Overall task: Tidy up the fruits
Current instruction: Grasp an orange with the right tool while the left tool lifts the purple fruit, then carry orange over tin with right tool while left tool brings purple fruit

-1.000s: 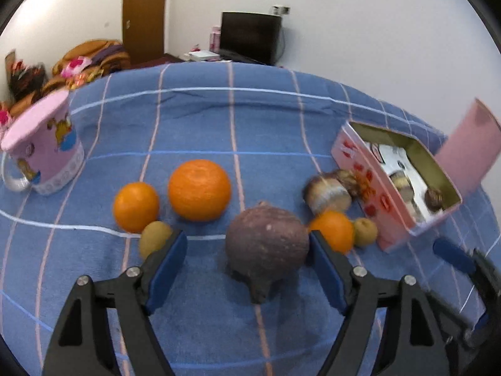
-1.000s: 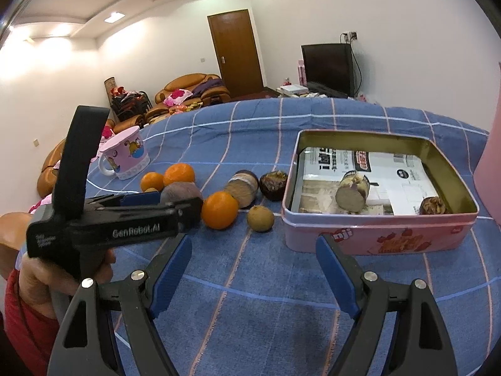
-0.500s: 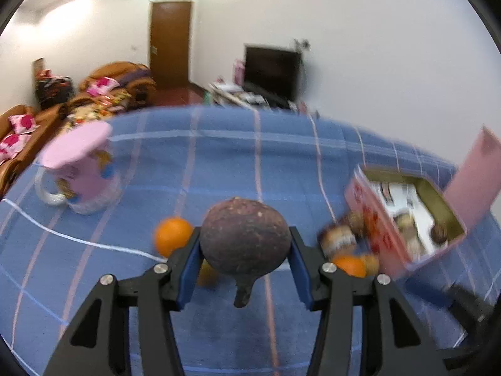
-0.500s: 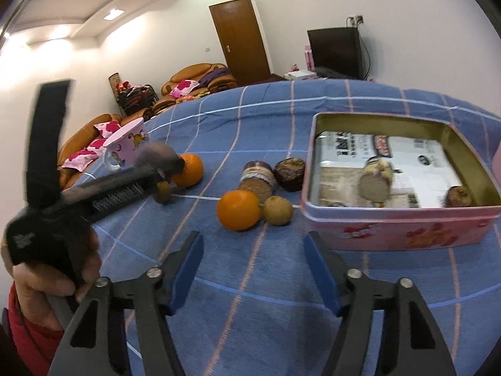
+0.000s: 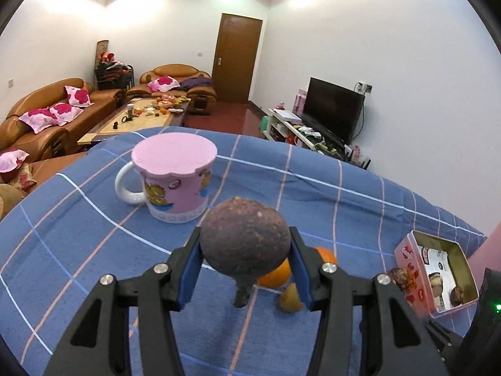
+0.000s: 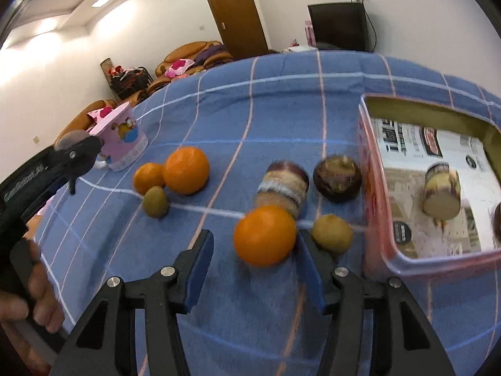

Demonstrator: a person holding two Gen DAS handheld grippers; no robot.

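My left gripper (image 5: 245, 252) is shut on a dark purple-brown round fruit (image 5: 245, 238) and holds it above the blue checked cloth, facing the pink mug (image 5: 175, 181). Far left in the right wrist view, the left gripper (image 6: 73, 153) shows with that fruit. My right gripper (image 6: 255, 237) is low over the cloth and its jaws are closing. An orange (image 6: 265, 235) lies between its fingertips, close to the right finger, and the pads do not press on it. Two more oranges (image 6: 187, 174) and a small greenish fruit (image 6: 155, 202) lie further left.
An open pink tin (image 6: 375, 250) at the right holds a cut stalk piece (image 6: 441, 191) on printed paper. Beside it lie a small brownish fruit (image 6: 332, 232), a banded stalk piece (image 6: 283, 188) and a dark fruit (image 6: 337, 178). A hand (image 6: 37, 297) grips the left tool.
The left gripper closed on the dark fruit, lifted it off the cloth and swung toward the mug. The right gripper dropped toward the near orange while its jaws narrowed.
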